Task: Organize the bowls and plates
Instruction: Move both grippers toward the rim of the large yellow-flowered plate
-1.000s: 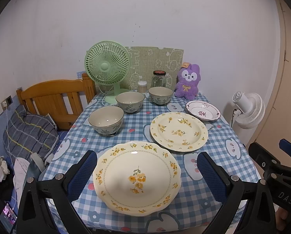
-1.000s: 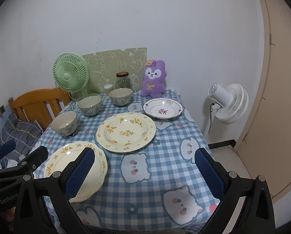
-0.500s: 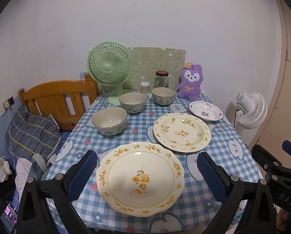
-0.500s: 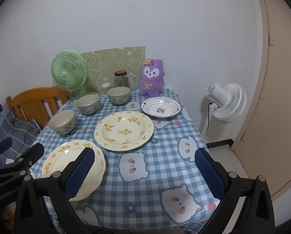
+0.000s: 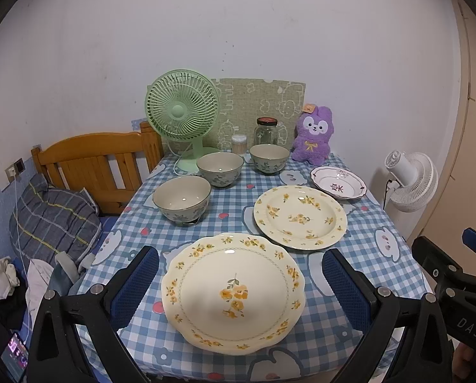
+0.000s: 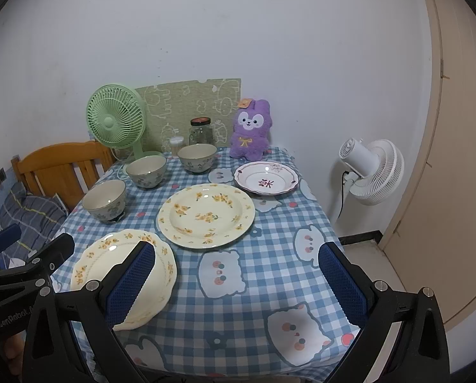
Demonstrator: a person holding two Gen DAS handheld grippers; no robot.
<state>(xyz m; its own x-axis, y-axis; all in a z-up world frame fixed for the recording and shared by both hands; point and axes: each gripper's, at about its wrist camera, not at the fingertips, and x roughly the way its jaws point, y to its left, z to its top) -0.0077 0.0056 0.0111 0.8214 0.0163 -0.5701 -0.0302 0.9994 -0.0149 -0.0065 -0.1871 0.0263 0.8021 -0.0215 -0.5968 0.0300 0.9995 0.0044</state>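
Observation:
A scalloped cream plate [image 5: 233, 292] [image 6: 97, 265] with yellow flowers lies at the table's near left. My left gripper [image 5: 241, 284] hangs open above it, one finger on each side. A round cream plate [image 5: 300, 217] [image 6: 206, 214] lies in the middle. A small white plate with a dark rim [image 5: 338, 182] [image 6: 266, 178] sits at the far right. Three floral bowls stand in a diagonal row: near [image 5: 182, 199] [image 6: 104, 200], middle [image 5: 219, 169] [image 6: 146, 170], far [image 5: 269, 158] [image 6: 197, 158]. My right gripper [image 6: 236, 282] is open over the bare cloth at the near right.
Along the wall stand a green desk fan [image 5: 183, 111], a glass jar [image 5: 265, 131], a small toothpick holder [image 5: 238, 143] and a purple plush rabbit [image 5: 313, 135]. A wooden bed frame [image 5: 91, 162] is on the left. A white floor fan [image 6: 370, 172] stands right of the table.
Both grippers have drawn back and up a little, so the table looks slightly farther away. Nothing on the table has moved, and both grippers stay open.

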